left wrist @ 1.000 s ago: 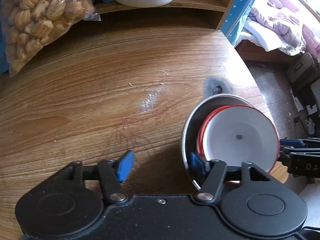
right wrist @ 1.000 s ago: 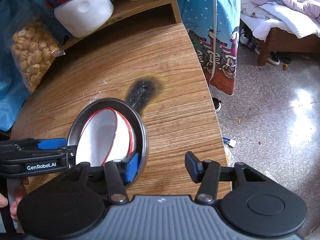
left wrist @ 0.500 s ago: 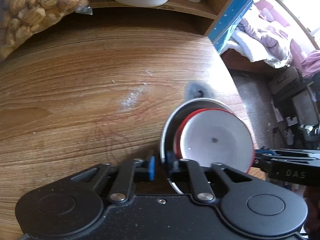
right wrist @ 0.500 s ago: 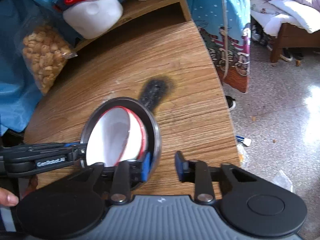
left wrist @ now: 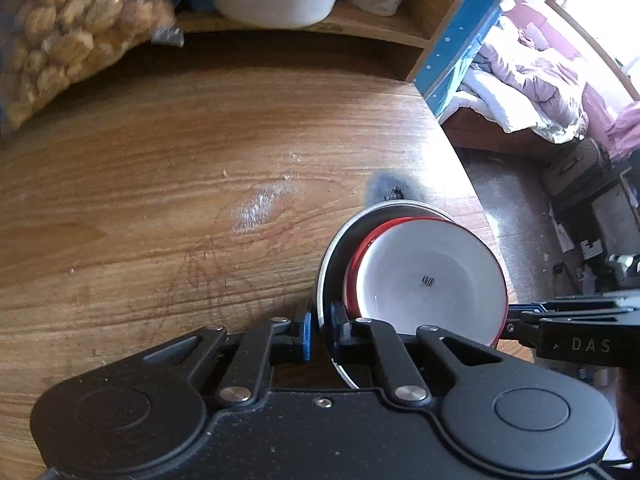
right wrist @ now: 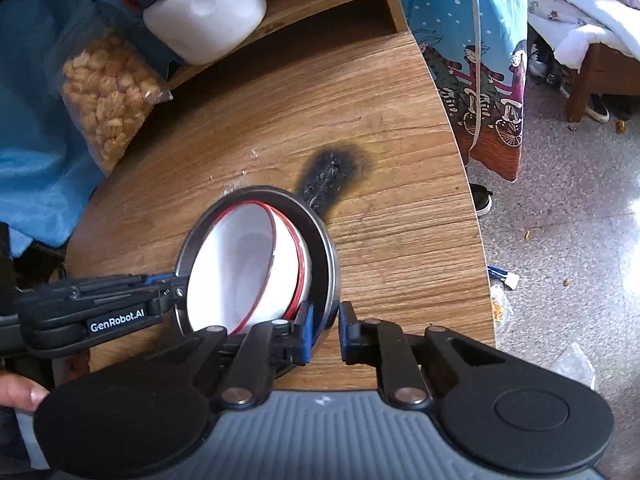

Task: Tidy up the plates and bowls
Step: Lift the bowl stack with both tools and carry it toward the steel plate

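both claws now pinch the rim of the metal dish (left wrist: 334,248) — left gripper (left wrist: 320,330) clamped on its near-left edge, right gripper (right wrist: 325,322) clamped on the opposite edge, blue pads flat against the thin wall. a second ago both sets of jaws stood open around that rim; they have since closed fully onto it, hands barely shifting. the red-rimmed white bowl (left wrist: 432,280) sits nested inside the dish, tilted toward one side, and the stack rests on the wooden table (left wrist: 160,200) near its curved edge, just beside a burnt patch (right wrist: 332,172). judgement: two-handed grasp is secured, so the nested stack looks ready to lift and carry — the loose inner bowl could slide if tipped.
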{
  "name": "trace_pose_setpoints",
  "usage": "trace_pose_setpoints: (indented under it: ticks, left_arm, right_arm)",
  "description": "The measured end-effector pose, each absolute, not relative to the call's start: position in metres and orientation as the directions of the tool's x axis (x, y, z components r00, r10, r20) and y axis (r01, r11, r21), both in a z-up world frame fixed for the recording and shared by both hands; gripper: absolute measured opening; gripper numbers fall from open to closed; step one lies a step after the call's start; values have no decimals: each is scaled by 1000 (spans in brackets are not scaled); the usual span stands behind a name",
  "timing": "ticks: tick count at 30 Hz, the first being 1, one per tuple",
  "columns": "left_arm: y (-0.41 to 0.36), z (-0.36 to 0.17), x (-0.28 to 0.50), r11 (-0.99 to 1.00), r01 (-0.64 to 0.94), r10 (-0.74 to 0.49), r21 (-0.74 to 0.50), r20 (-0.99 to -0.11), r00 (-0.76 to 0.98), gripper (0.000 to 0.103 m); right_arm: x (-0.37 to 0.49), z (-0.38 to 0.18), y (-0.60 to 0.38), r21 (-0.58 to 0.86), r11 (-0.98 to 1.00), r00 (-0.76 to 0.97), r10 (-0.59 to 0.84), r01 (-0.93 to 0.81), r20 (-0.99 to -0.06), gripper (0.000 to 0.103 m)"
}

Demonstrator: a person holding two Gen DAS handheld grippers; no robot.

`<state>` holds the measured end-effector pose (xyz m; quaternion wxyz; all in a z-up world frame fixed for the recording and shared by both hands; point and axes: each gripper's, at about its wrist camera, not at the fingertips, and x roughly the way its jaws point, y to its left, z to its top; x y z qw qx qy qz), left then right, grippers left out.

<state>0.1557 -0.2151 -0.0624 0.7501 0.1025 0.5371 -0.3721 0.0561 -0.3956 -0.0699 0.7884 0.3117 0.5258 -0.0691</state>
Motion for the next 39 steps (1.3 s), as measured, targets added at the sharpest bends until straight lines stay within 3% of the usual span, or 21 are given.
trace_pose_setpoints:
  ticks: [22,39]
  left_arm:
    - [-184,-50,126,843,480,-419,-242,-855,306,7]
    - [-126,-33,135,881,418,-388,-223,-846,366,7]
  right_arm:
    - [71,-59,-388,416,884,413,304,215,-859,15]
    - [94,-49,-341,460,878,412,373,133,-831,15]
